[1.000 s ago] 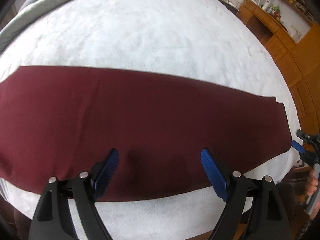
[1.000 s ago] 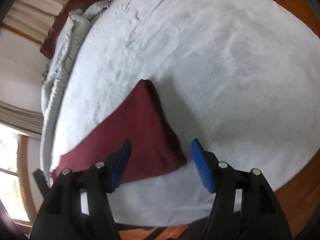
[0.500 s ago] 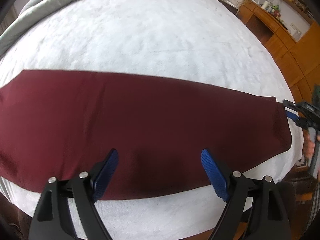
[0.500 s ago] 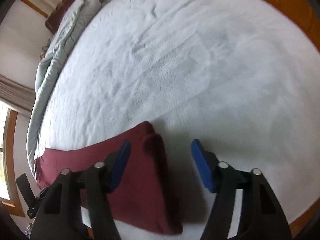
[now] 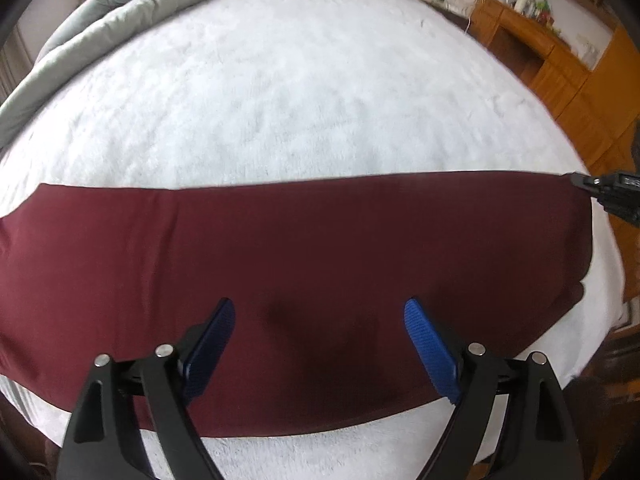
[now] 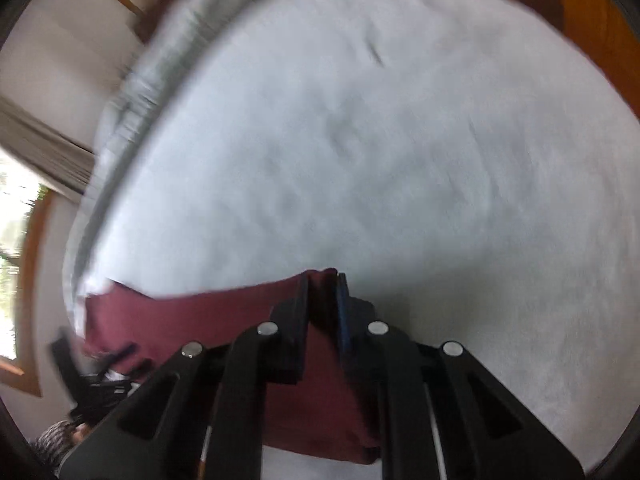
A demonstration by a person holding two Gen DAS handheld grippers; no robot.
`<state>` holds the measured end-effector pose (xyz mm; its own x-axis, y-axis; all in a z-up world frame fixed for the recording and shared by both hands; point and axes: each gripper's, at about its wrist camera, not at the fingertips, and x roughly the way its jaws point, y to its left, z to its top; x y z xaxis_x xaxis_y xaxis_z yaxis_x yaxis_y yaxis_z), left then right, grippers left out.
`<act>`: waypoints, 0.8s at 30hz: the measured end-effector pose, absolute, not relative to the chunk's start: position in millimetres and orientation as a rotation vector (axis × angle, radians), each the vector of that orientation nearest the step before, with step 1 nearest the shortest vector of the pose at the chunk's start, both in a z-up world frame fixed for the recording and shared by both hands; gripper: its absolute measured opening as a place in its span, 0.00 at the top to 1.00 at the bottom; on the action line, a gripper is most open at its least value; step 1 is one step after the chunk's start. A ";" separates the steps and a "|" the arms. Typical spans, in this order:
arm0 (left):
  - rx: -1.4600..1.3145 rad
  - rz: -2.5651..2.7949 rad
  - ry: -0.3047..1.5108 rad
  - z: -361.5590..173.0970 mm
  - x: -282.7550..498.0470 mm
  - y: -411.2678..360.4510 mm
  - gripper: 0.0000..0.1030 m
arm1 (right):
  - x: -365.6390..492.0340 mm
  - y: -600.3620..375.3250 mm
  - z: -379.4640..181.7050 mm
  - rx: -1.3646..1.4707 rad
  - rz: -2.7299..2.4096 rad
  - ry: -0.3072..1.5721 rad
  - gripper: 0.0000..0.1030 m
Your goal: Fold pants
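Right claw (image 6: 322,280) pinches pants (image 5: 304,248) corner; left claw (image 5: 318,332) agape.

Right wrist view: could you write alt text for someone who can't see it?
A black two-finger right claw is shut on the far corner of a dark maroon pair of fabric pants lying on a fluffy white bed cover. The picture is motion-blurred, with a crumpled grey quilt along the bed's far left edge.

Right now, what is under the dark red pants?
The pants lie flat on a white blanket, which shows all around them. Whatever is directly beneath the cloth is covered. The right tool pinches one corner; the left tool hangs open above.
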<state>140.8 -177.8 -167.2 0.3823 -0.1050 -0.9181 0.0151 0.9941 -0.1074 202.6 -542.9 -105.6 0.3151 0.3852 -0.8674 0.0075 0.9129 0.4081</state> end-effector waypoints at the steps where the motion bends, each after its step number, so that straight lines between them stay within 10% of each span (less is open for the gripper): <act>1: -0.079 -0.075 1.200 -173.0 142.8 -179.9 0.15 | 206.6 -542.9 -122.2 0.362 0.223 1.295 0.86; 4: -0.044 -0.069 1.244 -188.0 145.1 -185.0 0.14 | 205.3 -548.7 -136.9 0.417 0.201 1.325 0.77; 7: -0.051 -0.087 1.237 -183.0 142.9 -184.2 0.14 | 188.9 -555.5 -120.7 0.408 0.152 1.279 0.43; 24: -0.122 -0.075 1.237 -177.0 118.5 -170.6 0.14 | 62.5 -542.3 -142.1 0.775 0.175 1.338 0.50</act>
<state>118.5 -170.6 -177.0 0.3260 -0.1234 -0.9373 -0.0091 0.9910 -0.1337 62.5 -542.3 -142.1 0.2589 0.5343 -0.8047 0.3099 0.7431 0.5931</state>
